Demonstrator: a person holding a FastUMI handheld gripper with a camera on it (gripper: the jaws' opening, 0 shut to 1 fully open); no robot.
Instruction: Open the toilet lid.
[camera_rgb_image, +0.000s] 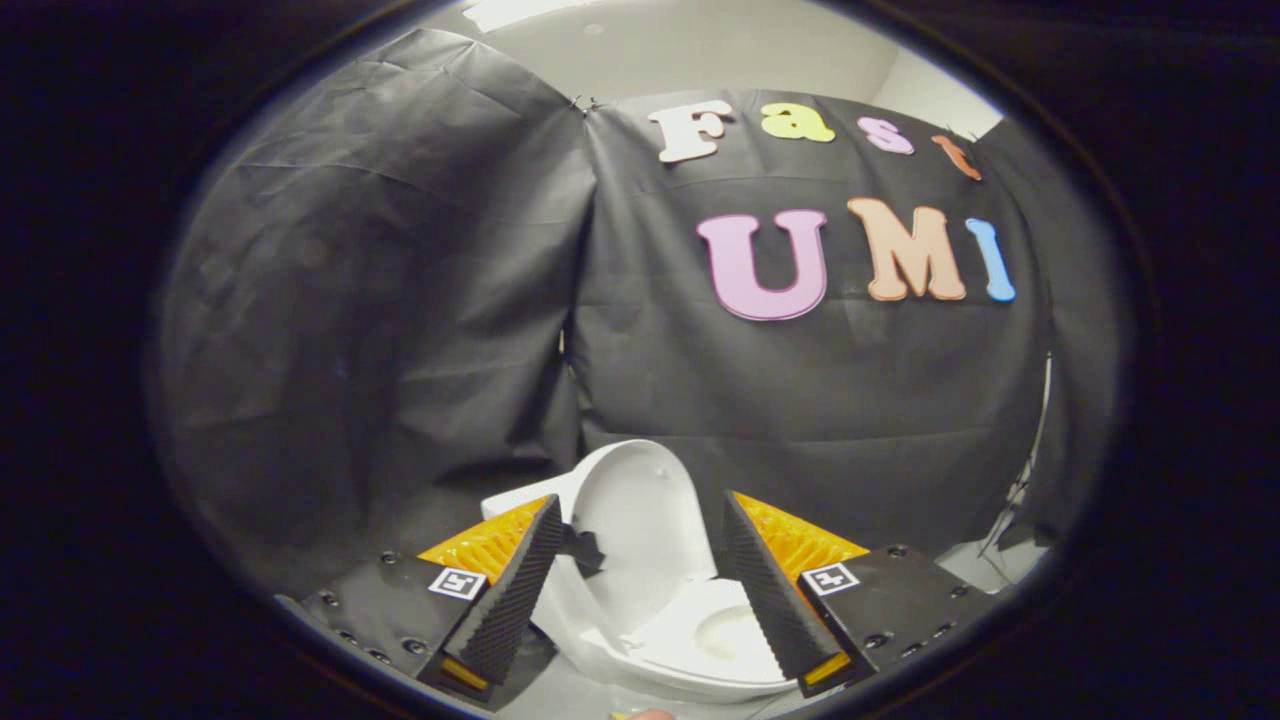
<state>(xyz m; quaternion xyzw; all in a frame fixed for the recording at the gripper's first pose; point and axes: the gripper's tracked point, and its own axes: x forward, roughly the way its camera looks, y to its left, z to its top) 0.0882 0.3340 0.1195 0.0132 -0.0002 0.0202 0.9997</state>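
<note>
Gripper (640, 550): jaws spread wide, holding nothing. Toilet lid (640, 510) upright beyond, seat (700, 640) exposed; withdraw straight back, avoiding the lid.

Dim overall; black cloth wall (780, 400) soaks up most light. Light comes from above: pale ceiling (700, 50) is the brightest patch, near blown out. Raised toilet lid (640, 510) reads clean white, mild glare. Strong fisheye bowing and darkening toward the rim. Open tongs (640, 590) slightly soft; centre reasonably sharp.
</note>
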